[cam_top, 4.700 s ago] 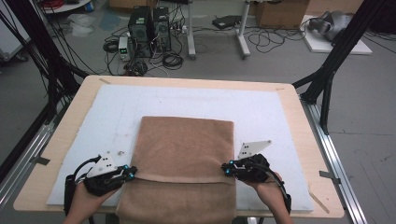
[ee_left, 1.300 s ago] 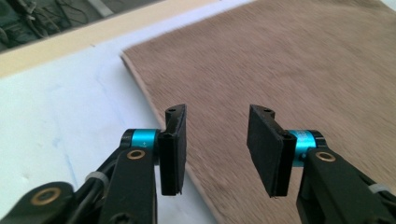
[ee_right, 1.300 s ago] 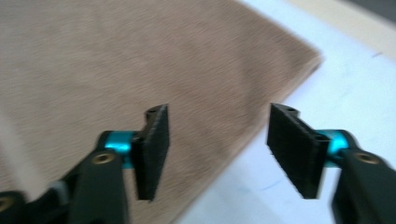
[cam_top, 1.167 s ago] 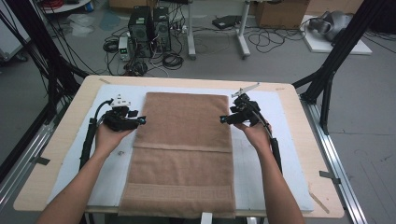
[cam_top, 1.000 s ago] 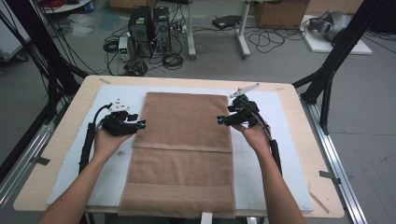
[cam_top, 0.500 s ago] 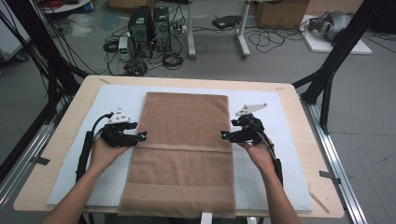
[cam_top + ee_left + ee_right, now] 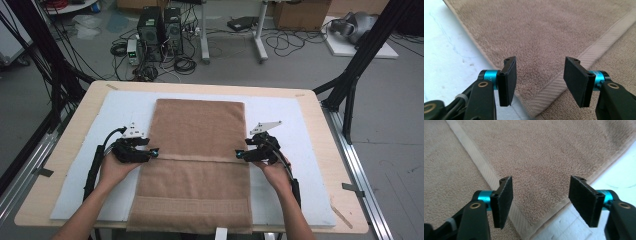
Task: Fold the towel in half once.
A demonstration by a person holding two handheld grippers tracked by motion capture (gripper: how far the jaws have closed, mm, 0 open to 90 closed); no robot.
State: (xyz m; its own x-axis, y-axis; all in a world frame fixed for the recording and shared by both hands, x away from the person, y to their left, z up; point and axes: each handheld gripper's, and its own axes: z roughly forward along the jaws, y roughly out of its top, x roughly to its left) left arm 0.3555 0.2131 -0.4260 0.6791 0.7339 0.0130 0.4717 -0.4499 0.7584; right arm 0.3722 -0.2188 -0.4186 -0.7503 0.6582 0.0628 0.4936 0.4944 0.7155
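The left gripper has its two black jaws spread wide with nothing between them, and under the gap lies a hemmed corner of the brown towel. The right gripper is likewise released, jaws well apart, poised over the matching corner on the other side. In both gripper views the towel shows a looped terry pile, tan-brown, bordered by a paler flat-woven band that runs along the edge and turns at the corner; beneath that corner sits a second layer of the same cloth.

In the high view the left gripper and right gripper sit at the towel's two long sides, level with a cross seam where the folded-over layer ends. The towel lies flat and lengthwise down the middle of a white mat, its near end hanging slightly past the table edge and carrying a woven key-pattern stripe.
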